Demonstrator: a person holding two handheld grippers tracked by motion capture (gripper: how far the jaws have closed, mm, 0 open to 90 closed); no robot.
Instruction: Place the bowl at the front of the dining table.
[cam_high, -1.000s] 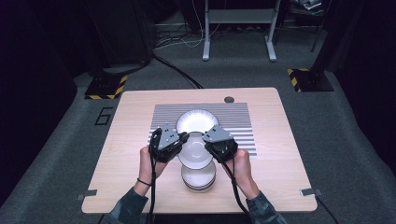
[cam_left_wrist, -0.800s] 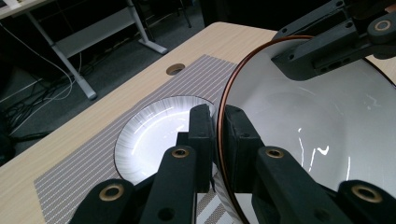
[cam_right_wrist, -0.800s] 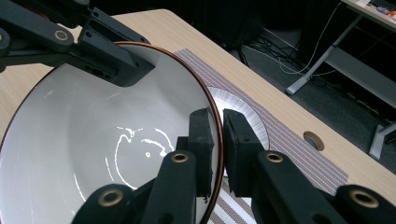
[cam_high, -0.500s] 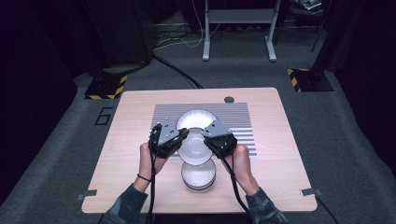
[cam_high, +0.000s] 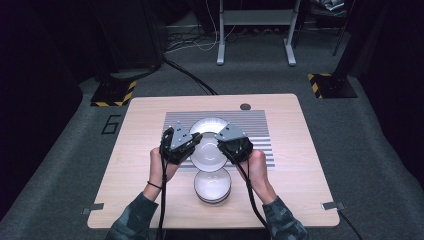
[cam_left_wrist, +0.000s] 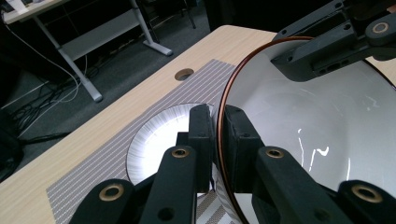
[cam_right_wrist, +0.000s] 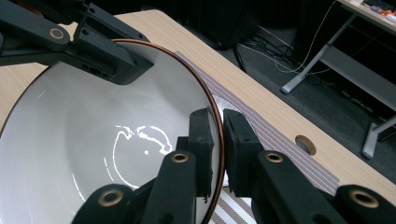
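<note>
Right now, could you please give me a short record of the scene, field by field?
held: bowl, lifted above the mat
left tool: shut on the bowl's left rim
right tool: shut on the bowl's right rim
on mat: plate, under the bowl
near table edge: stack of bowls
table: light wood

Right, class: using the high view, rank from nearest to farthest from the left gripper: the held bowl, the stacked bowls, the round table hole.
1. Held bowl: its rim is clamped in the left gripper, to the gripper's right.
2. Stacked bowls: on the table's near side, toward the person.
3. Round table hole: far edge, beyond the striped mat.
</note>
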